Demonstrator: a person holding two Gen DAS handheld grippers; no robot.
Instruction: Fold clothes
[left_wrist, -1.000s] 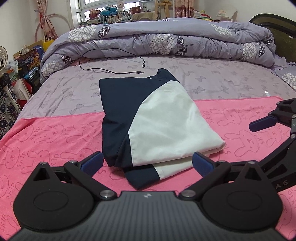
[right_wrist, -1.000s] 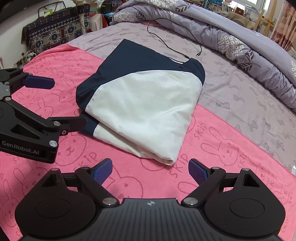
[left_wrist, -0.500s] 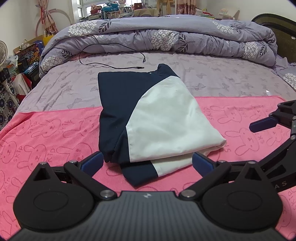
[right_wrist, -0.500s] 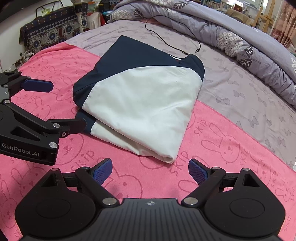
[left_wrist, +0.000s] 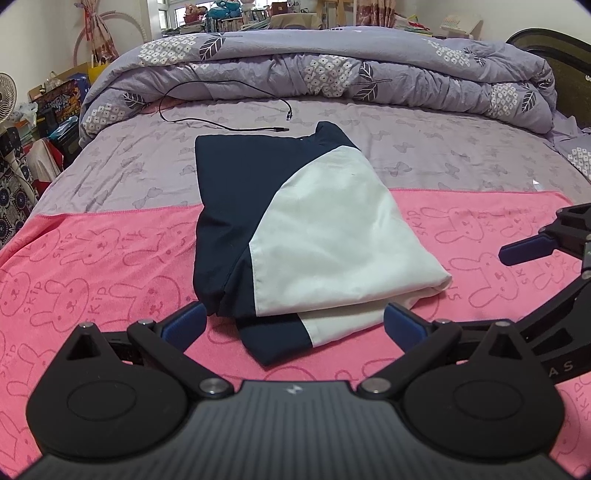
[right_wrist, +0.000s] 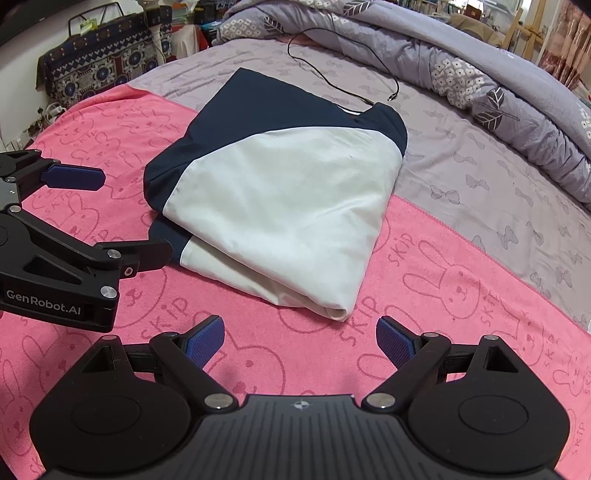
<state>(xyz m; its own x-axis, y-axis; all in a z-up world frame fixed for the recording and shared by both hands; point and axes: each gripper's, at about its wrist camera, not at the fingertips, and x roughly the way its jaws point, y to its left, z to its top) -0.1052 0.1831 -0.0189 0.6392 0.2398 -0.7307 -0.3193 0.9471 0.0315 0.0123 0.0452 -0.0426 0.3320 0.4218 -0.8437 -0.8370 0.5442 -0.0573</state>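
Across the near edge of the bed, half on the pink towel (left_wrist: 92, 258), the navy-and-white garment (left_wrist: 325, 236) lies as a compact layered packet, as a fold leaves it. I hold my left claw (left_wrist: 291, 325) and right claw (right_wrist: 299, 341) spread and empty just short of it. Since a second ago, both have edged nearer.
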